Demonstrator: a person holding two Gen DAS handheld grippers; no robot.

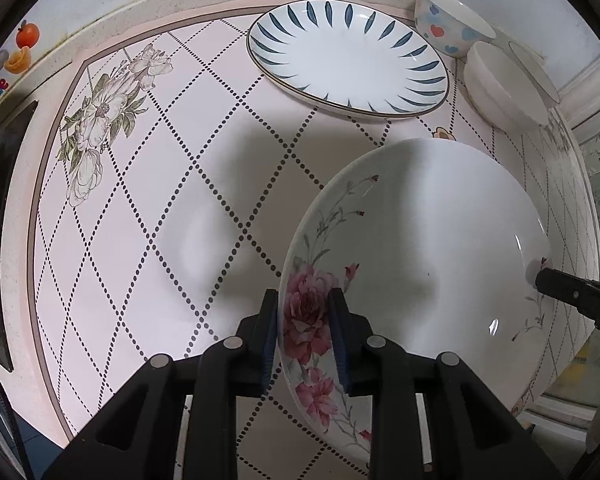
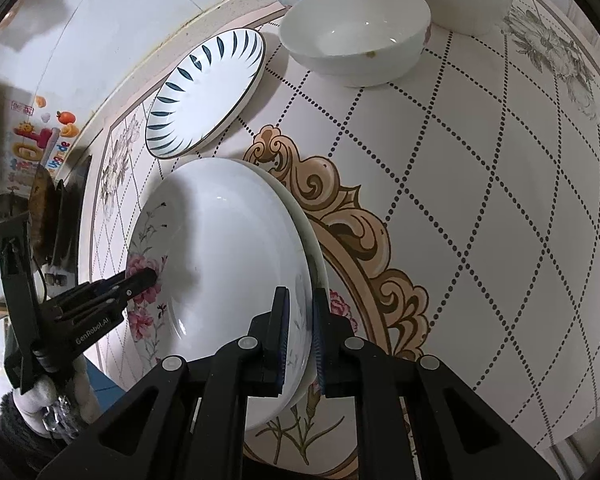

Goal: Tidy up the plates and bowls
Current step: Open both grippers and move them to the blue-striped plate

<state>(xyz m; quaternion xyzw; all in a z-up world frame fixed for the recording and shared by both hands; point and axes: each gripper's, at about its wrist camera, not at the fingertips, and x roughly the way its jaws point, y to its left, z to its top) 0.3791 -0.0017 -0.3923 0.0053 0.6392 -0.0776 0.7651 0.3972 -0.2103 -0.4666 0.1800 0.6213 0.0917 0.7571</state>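
Above the bench (image 1: pixel 220 184), both grippers, left (image 1: pixel 304 332) and right (image 2: pixel 300 332), are carrying the rose plate (image 1: pixel 420 248), jaws clamped on opposite rims. The striped plate (image 1: pixel 348 56) is lying at 12 o'clock; stacking there likely calls for a level, joint lowering.

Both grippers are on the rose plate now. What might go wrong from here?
The rose plate is pinched only at its rim by the left gripper and right gripper, so uneven pulling may twist it loose. It is tilted above the table, so a slip could chip it. Swinging back risks hitting the blue-striped plate.
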